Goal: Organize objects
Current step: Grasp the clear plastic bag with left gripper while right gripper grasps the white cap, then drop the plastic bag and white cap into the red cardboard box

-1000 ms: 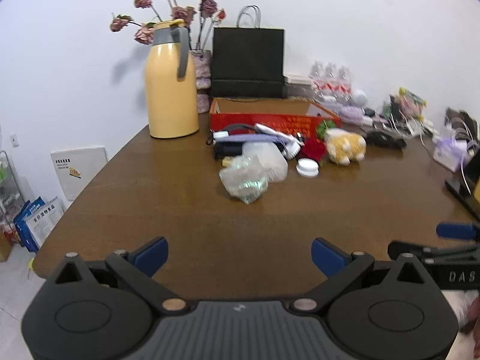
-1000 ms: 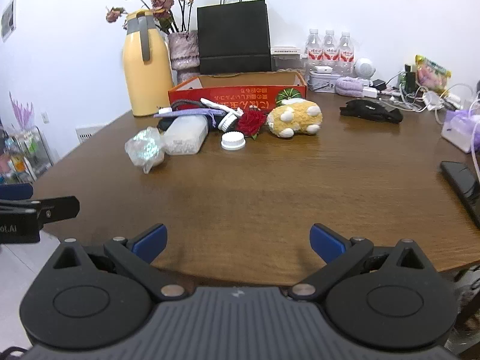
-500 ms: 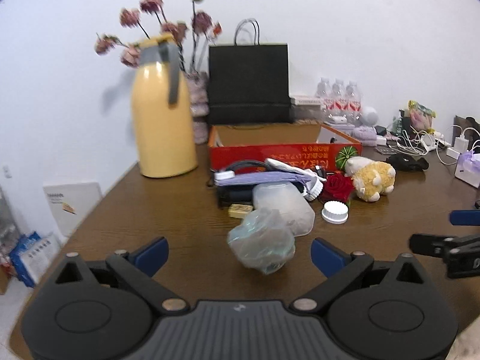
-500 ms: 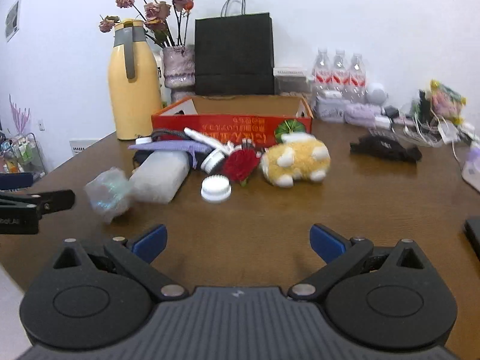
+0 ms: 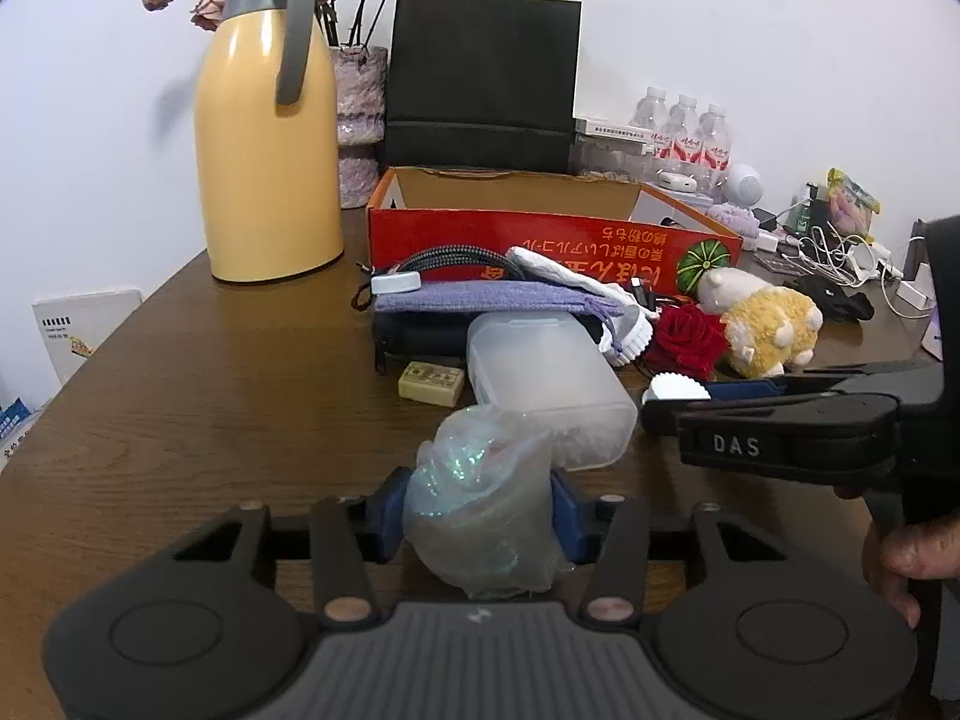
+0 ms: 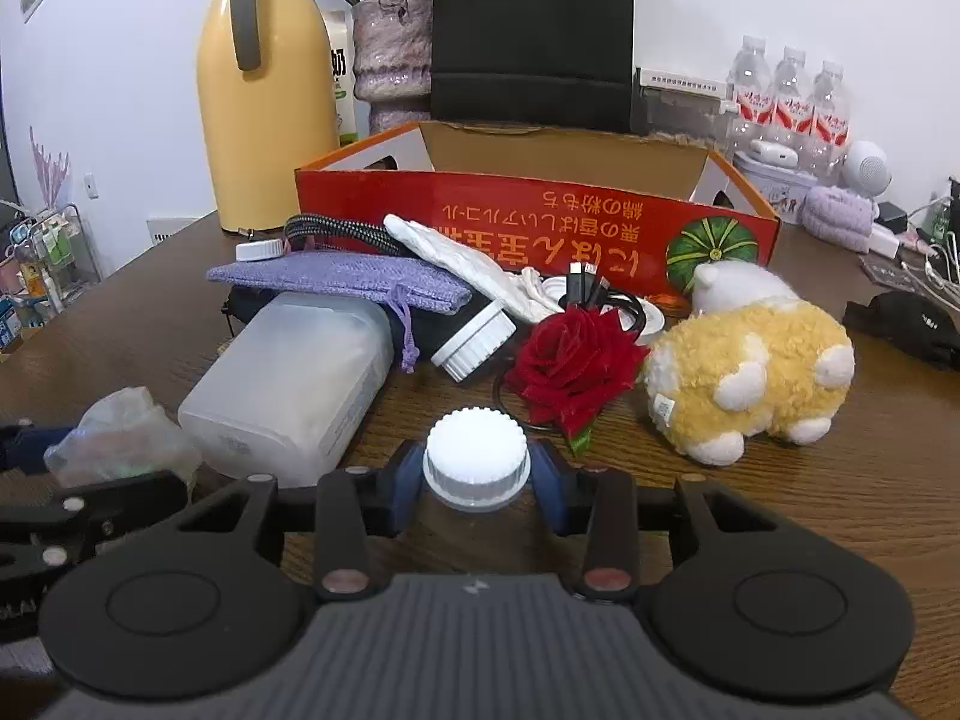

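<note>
My left gripper [image 5: 477, 510] is shut on a crumpled clear plastic bag [image 5: 483, 498] at table level; the bag also shows in the right wrist view [image 6: 120, 438]. My right gripper [image 6: 476, 477] is shut on a white ribbed cap [image 6: 476, 465] on the table; it shows from the side in the left wrist view [image 5: 678, 399]. Behind lie a frosted plastic box [image 6: 294, 390], a purple pouch [image 6: 342, 282], a red rose [image 6: 570, 366], a yellow plush toy [image 6: 756, 372] and an open red cardboard box [image 6: 540, 216].
A yellow thermos [image 5: 270, 138], a vase [image 6: 393, 60] and a black paper bag [image 5: 480, 78] stand at the back. Water bottles [image 6: 786, 102], cables and small items crowd the right side. A small yellow block [image 5: 432, 383] lies by the frosted box.
Both grippers moved forward to the pile and closed: the left on the plastic bag, the right on the white cap. Both were open and empty before.
</note>
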### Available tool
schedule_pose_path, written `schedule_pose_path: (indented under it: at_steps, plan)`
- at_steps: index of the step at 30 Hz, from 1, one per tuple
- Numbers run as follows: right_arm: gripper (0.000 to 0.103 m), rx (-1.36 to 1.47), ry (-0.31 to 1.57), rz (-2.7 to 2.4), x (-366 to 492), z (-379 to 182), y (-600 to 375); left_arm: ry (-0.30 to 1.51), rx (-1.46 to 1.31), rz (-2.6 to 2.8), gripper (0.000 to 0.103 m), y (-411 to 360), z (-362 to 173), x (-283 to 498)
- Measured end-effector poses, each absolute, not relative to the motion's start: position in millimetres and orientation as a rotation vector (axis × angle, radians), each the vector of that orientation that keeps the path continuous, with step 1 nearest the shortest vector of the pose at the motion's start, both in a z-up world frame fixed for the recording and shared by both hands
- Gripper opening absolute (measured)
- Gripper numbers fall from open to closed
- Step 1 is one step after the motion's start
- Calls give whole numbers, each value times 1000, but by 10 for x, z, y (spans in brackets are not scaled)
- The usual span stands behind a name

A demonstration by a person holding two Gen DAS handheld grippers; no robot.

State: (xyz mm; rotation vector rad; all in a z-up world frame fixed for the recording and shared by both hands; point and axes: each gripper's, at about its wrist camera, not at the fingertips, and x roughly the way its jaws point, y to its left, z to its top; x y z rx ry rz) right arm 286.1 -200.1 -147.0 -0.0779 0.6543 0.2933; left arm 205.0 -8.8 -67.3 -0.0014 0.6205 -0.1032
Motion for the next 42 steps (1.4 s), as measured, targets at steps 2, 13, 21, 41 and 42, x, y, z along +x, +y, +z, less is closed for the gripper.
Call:
schedule_pose_path:
  at_steps: [2, 13, 21, 41, 42]
  plan:
    - [41, -84, 647, 288, 2797, -1451, -2009, 609, 14, -95, 41, -107, -641, 1982]
    - [41, -31, 601, 338, 1393, -1248, -2293, 576, 64, -141, 39, -263, -401, 1130]
    - [41, 6, 539, 275, 870, -1129, -2538, 525, 73, -166, 40, -365, -242, 769]
    - [41, -97, 557, 255, 4773, 87, -2481, 660, 90, -200, 40, -573, 438, 4780]
    - [41, -74, 612, 235, 5130, -16, -2487, 709, 76, -187, 40, -587, 298, 5101]
